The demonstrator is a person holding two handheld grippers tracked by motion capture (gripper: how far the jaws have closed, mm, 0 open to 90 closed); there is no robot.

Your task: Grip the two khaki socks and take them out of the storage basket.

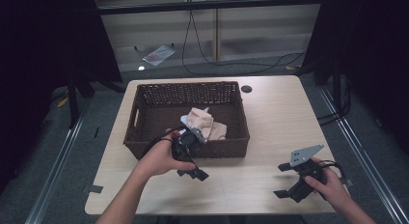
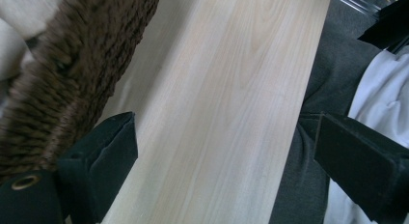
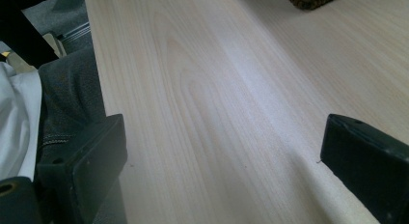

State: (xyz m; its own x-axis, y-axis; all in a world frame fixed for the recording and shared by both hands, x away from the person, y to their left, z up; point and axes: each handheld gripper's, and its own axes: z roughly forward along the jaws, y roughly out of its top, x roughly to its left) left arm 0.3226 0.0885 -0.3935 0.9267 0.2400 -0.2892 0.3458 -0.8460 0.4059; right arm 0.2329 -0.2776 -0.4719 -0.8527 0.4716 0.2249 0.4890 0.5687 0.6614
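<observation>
Seen from the high view: a dark wicker basket (image 1: pixel 144 105) standing on the pale wooden bench (image 1: pixel 275 118), toward its far left half, with a heap of cloth (image 1: pixel 205 123) — beige, with a bit of pale blue-white at its left edge — lying in the basket's near right corner, against the front wall. Left gripper (image 1: pixel 193 168) held just in front of that front wall, close to the cloth but outside the basket, tilted down toward the bench. In the left gripper view: fingers (image 2: pixel 103 161) spread wide apart, gripping nothing, bare bench wood between them, the woven basket wall just beside the left-hand one, pale cloth visible past the rim at the top corner. Right gripper (image 1: pixel 285 181) well apart from the basket, low over the near right part of the bench, grey three-cornered plate on top. In the right gripper view: fingers (image 3: pixel 91 159) likewise wide open and empty — only bench grain between them, a corner of the basket far off at the top edge. A small dark round hole (image 1: pixel 246 89) in the bench just beyond the basket's far right corner.
</observation>
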